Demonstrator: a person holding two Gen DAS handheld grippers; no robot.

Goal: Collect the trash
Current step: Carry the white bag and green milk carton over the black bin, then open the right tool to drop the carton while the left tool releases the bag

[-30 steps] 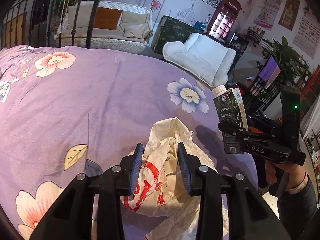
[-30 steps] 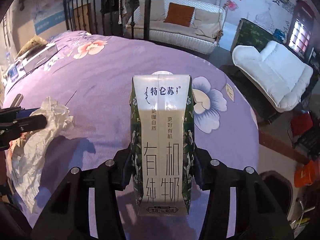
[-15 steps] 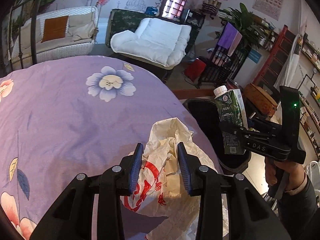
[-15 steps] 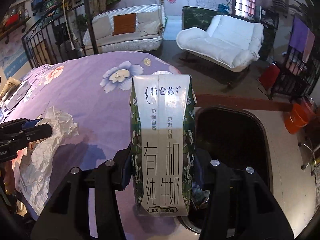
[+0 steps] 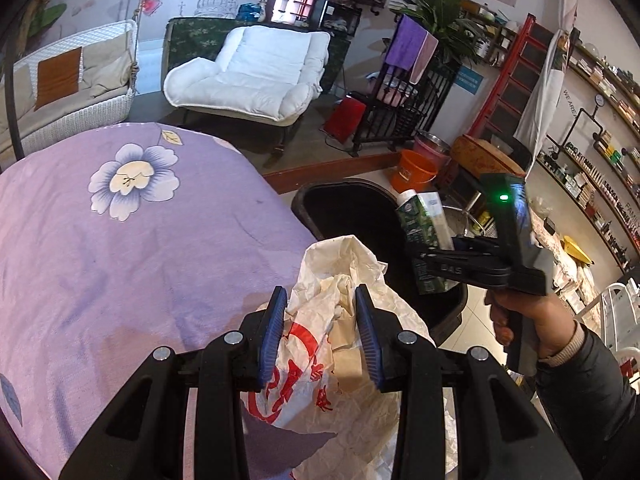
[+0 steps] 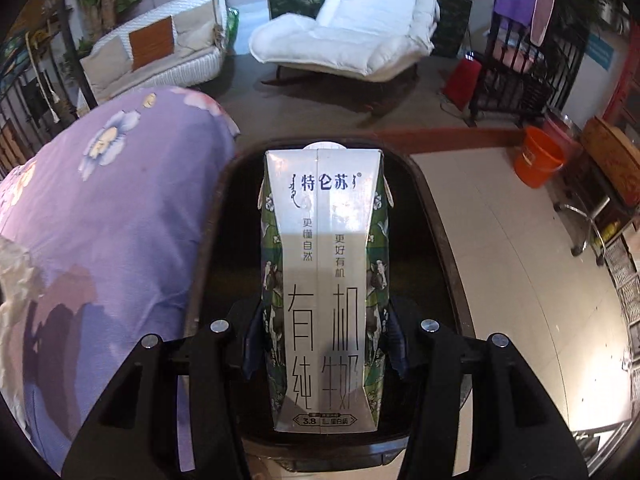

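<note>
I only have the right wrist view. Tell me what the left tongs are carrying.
Observer: The left tongs are shut on a crumpled white bag with red print.
Operator: Give me its position relative to the bin.
Observer: The bag hangs over the purple tablecloth's edge, beside the black bin, not above its opening.
Operator: Confirm my carton from that side.
Observer: The left view shows the right tongs gripping the milk carton upright over the bin, its white cap on top.
</note>
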